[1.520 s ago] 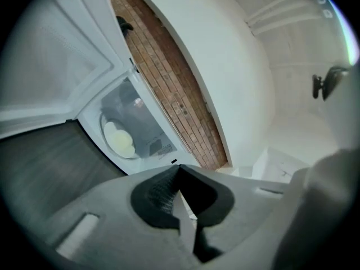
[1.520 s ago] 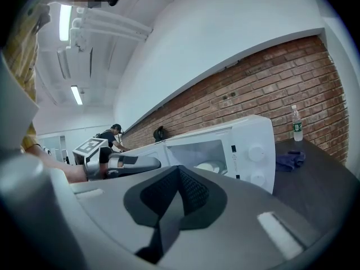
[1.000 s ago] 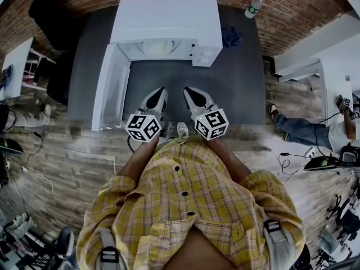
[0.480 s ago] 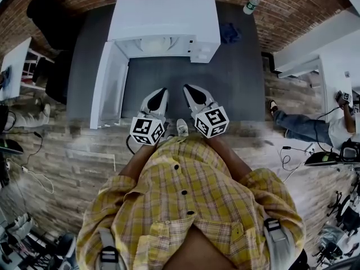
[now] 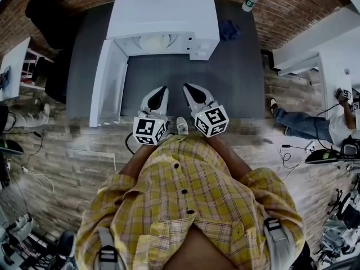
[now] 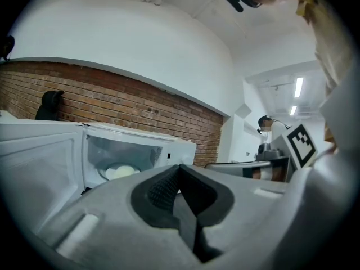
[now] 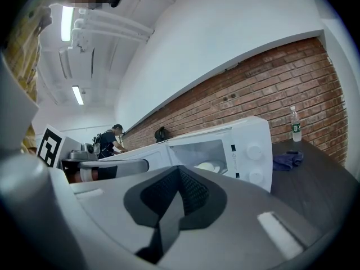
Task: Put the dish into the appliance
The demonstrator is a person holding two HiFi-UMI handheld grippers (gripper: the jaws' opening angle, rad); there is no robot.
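Observation:
A white microwave (image 5: 163,16) stands at the back of the dark table (image 5: 236,83), its door (image 5: 109,83) swung open to the left. A pale round dish (image 5: 153,41) lies inside the cavity; it also shows as the dish (image 6: 119,172) in the left gripper view and the dish (image 7: 207,166) in the right gripper view. My left gripper (image 5: 159,91) and right gripper (image 5: 190,90) hover side by side over the table's front part, well short of the microwave. Both are shut with nothing between the jaws.
A blue cloth (image 5: 229,34) lies right of the microwave, and a water bottle (image 5: 251,1) stands by the brick wall. A person sits on the floor at the right (image 5: 304,129). White desks flank the table.
The microwave sits slightly higher in the head view and the left gripper has drifted a little to the right. Both grippers stay shut and empty.

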